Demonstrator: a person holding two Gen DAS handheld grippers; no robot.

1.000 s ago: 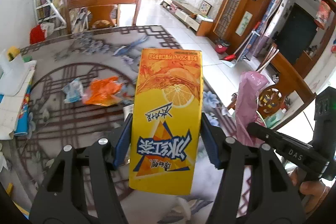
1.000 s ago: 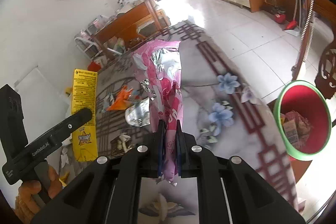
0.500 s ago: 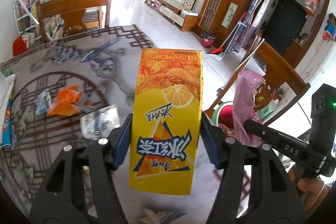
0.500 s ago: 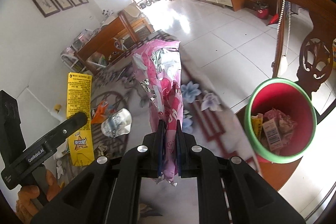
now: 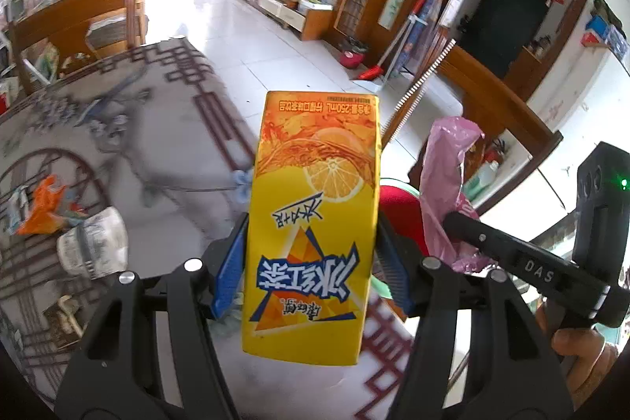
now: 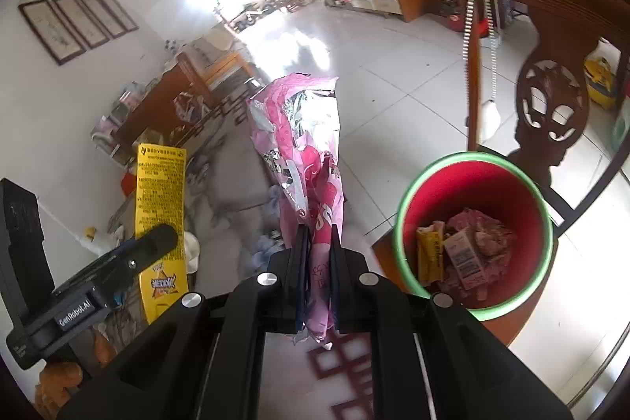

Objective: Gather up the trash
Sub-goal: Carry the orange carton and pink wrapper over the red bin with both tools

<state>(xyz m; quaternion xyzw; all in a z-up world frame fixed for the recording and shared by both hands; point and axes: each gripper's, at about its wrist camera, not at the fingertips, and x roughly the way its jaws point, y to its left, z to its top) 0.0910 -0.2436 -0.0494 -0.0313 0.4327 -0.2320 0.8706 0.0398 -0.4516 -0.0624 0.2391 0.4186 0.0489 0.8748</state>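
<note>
Right wrist: patterned table [image 6: 236, 191] – white-tiled floor [image 6: 393, 73] beyond.

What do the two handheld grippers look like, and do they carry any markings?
Both are matte black plastic with silver screw heads. The left gripper has blue ribbed pads on its fingers and a white "GenRobot.AI" label on its side, seen from the right wrist view. The right gripper has dark pads, white "DAS" lettering, and a boxy rear block with a green light. No cables or sleeves show.
</note>
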